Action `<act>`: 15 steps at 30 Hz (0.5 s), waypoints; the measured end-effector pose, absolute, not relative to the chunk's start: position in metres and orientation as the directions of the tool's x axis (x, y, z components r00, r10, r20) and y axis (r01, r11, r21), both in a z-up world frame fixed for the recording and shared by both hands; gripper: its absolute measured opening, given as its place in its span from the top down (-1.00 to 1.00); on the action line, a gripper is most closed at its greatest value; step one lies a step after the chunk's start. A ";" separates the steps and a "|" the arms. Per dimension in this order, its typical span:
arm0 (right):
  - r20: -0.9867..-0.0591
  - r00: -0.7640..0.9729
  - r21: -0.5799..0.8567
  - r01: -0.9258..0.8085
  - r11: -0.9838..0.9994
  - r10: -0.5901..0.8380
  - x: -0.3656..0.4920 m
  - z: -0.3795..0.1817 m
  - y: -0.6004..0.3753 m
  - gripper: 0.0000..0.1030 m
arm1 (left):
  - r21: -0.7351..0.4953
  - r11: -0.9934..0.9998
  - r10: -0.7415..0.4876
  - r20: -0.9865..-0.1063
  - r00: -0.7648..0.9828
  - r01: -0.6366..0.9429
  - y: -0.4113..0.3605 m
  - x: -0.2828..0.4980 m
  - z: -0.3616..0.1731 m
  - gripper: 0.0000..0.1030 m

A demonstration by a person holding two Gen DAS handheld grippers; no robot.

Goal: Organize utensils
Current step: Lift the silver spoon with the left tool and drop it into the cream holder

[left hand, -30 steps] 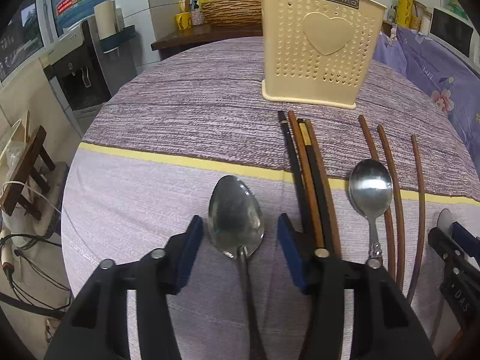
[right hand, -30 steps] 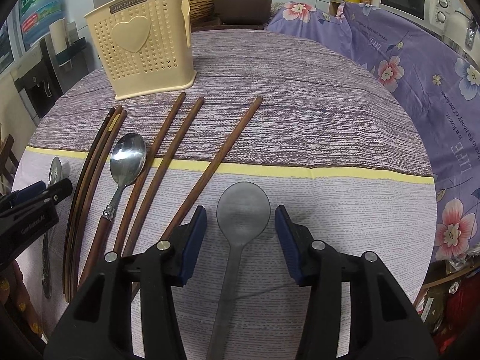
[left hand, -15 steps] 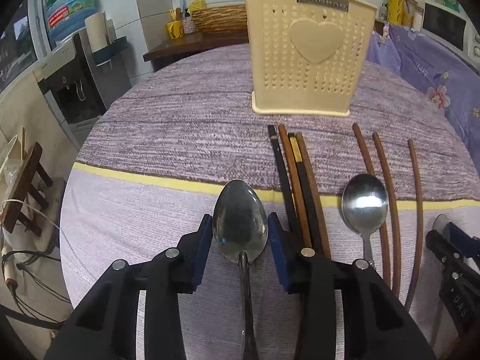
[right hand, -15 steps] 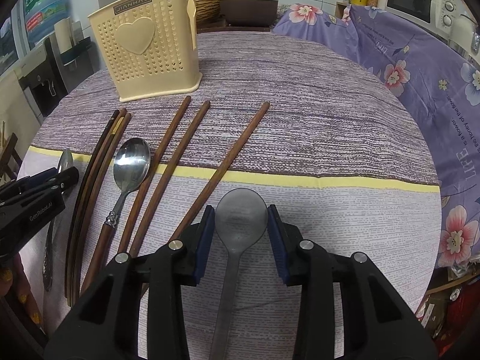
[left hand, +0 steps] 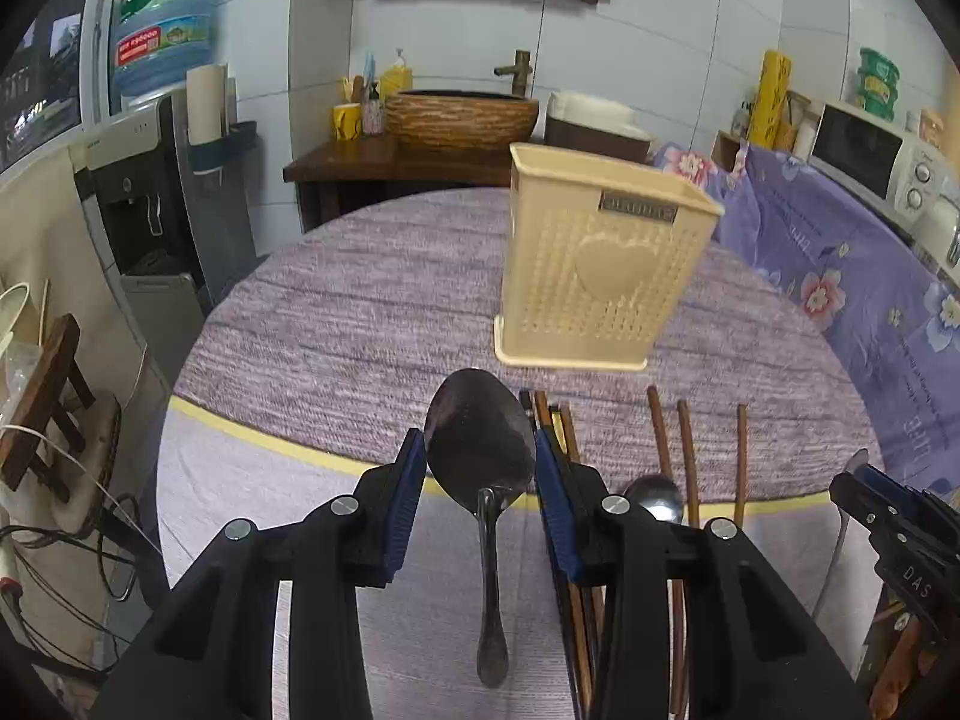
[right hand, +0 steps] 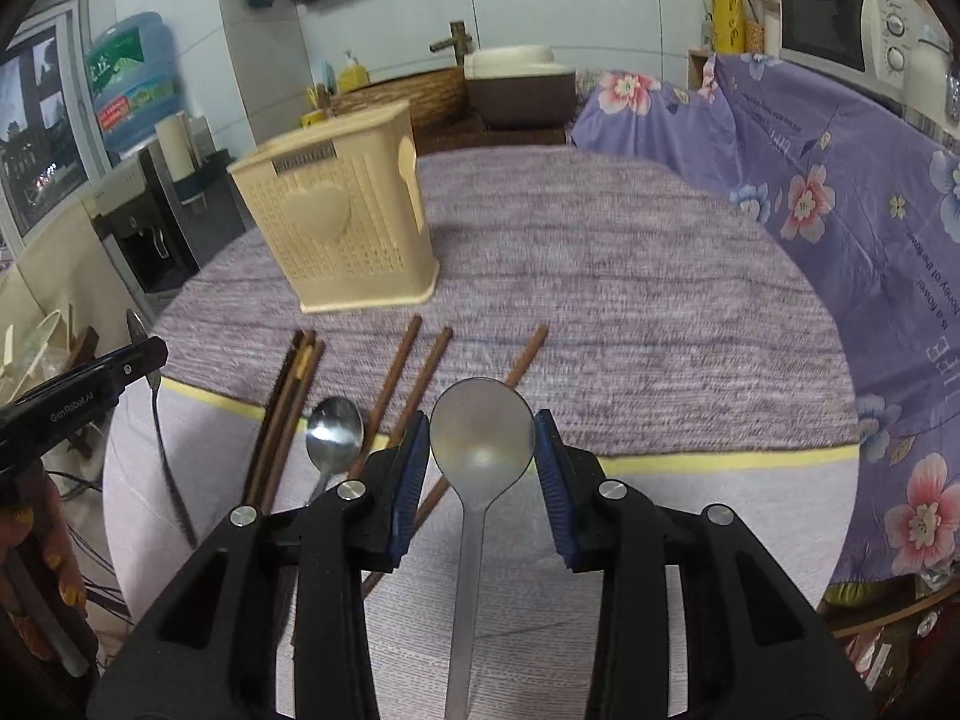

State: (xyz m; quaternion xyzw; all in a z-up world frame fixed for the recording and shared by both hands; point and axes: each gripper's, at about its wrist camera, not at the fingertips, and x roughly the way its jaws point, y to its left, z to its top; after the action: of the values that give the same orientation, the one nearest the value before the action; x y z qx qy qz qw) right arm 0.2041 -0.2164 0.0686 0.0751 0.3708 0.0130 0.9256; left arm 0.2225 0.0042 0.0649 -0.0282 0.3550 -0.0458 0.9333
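While the cream holder (left hand: 600, 276) stands toward the table's far edge, your left gripper (left hand: 480, 474) clamps a dark spoon (left hand: 480, 444) and your right gripper (right hand: 483, 456) pinches a matte spoon (right hand: 482, 432).

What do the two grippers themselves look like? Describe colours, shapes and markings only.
The left gripper and right gripper match: black angular plastic fingers, ribbed blue pads, round silver screws. Seen side-on, white lettering reads "GenRobot.AI" on the left, "DAS" on the right. No cables or sleeves visible.

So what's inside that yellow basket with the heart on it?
Can't tell. The yellow basket shows only its holey front wall with the heart; its inside is hidden from both views, and nothing pokes above the rim.
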 end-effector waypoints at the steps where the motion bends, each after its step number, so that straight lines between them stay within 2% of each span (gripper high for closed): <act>1: -0.677 0.731 0.149 0.028 0.988 0.081 0.202 0.073 -0.217 0.29 | -0.085 0.994 -0.108 -0.650 0.752 0.069 0.005 0.222 0.069 0.27; 15: -0.624 0.773 0.157 -0.025 0.987 0.119 0.196 0.095 -0.223 0.30 | -0.094 0.990 -0.141 -0.605 0.784 0.105 0.006 0.219 0.085 0.27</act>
State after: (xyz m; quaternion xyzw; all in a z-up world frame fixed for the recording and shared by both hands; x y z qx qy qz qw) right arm 0.1964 -0.2232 0.0952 0.0699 0.3350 0.0382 0.9388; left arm 0.2188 0.0063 0.0853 -0.0275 0.3221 -0.0651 0.9441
